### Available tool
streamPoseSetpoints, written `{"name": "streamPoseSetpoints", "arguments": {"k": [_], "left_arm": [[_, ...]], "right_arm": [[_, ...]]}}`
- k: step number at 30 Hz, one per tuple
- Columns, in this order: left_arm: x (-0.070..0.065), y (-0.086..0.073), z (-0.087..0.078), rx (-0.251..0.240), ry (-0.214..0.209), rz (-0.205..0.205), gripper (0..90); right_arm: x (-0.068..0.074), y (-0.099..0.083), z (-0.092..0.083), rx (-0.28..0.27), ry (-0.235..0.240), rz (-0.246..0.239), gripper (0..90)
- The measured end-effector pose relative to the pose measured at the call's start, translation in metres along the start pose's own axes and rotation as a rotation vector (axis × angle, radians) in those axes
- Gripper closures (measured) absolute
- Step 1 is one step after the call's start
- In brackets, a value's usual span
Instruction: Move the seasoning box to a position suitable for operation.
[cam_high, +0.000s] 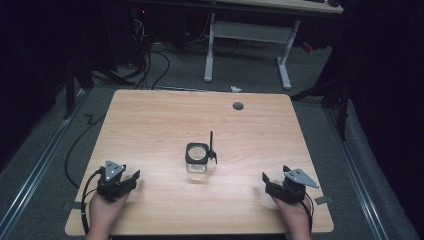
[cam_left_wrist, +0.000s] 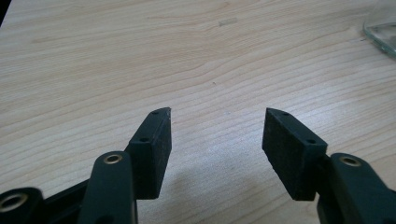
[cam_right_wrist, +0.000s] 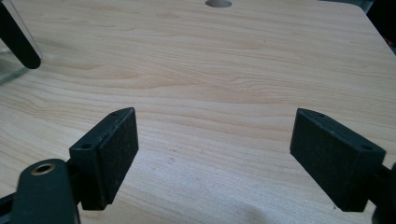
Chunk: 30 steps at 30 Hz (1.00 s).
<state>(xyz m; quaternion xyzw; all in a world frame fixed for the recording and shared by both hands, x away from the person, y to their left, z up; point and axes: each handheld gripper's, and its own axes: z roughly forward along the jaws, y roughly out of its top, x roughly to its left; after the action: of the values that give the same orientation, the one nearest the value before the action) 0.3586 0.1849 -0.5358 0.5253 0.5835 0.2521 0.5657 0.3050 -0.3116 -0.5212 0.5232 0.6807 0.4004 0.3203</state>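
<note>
Both tongs wide and empty, left tongs (cam_high: 131, 176), right tongs (cam_high: 267, 178), glass jar (cam_high: 197, 159) between them, contents unclear

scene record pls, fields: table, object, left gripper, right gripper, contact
table: wooden table, round grey grommet near far edge
object: clear glass jar with black rim at centre, black lid part standing up at its right
left gripper: open, nothing between pads, near-left corner
right gripper: open, nothing between pads, near-right corner
contact: neither touches jar
</note>
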Motion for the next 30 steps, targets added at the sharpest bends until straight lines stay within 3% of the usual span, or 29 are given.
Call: {"name": "streamPoseSetpoints", "arguments": {"k": [11,14,18,21,30], "left_arm": [[-0.0008,0.0012,-0.0009,0.001,-0.008,0.005,40.1],[-0.0001,0.0025,-0.0016,-0.001,-0.014,-0.004,38.8],[-0.0017,0.0009,-0.0018,0.012,-0.022,0.030,36.9],[-0.0028,0.0032,-0.0040,-0.002,-0.043,0.017,37.0],[0.0005,0.0026,-0.0040,0.003,-0.034,0.016,34.0]], "right_arm": [[-0.0014,0.0000,-0.0016,0.005,-0.007,-0.014,17.5],[-0.0023,0.0001,-0.0018,0.010,0.003,-0.021,21.9],[-0.0037,0.0005,-0.0029,0.012,0.022,-0.007,24.6],[-0.0029,0.0011,-0.0018,0.020,0.036,-0.010,23.8],[0.0036,0.0043,0.0038,0.051,0.054,-0.041,22.3]]}}
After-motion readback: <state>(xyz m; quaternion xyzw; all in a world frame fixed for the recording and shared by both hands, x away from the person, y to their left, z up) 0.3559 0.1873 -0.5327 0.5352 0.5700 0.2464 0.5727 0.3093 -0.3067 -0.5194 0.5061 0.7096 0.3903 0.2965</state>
